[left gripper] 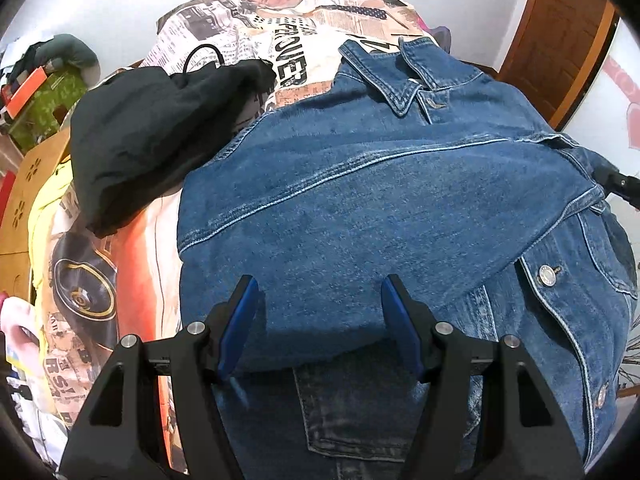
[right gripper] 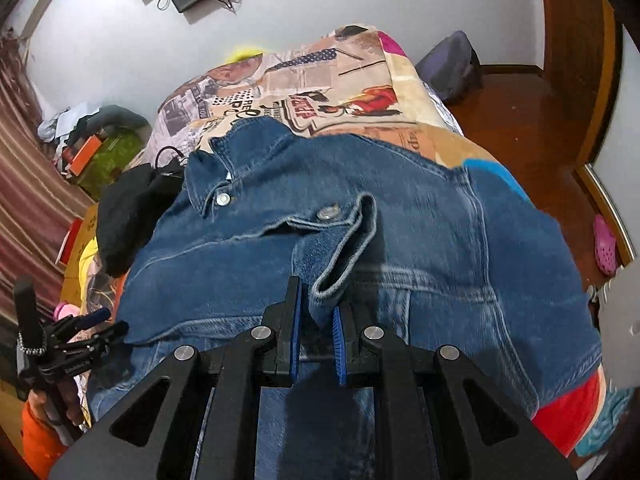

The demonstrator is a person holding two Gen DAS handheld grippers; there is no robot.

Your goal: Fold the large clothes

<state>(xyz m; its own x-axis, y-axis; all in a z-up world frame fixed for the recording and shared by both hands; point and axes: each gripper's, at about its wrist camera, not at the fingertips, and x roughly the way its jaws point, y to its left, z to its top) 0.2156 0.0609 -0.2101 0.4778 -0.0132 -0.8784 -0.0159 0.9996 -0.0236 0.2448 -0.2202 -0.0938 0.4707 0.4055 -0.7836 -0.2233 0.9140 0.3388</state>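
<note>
Denim jacket [left gripper: 380, 208]: spread on the bed [left gripper: 248, 40].
Left gripper [left gripper: 316, 304]: released, hovering just over the jacket.
Right gripper [right gripper: 318, 316]: clenched on the sleeve cuff [right gripper: 344, 256], apparently lifted.

Both fisheye views sit just behind their own grippers, looking steeply down and forward, close over a denim jacket [left gripper: 360, 200] on a bed with a newsprint-pattern cover [left gripper: 248, 36]. The left wrist view sees the right gripper [left gripper: 616, 184] at its right edge; the right wrist view shows the left gripper [right gripper: 100, 320] lower left.
</note>
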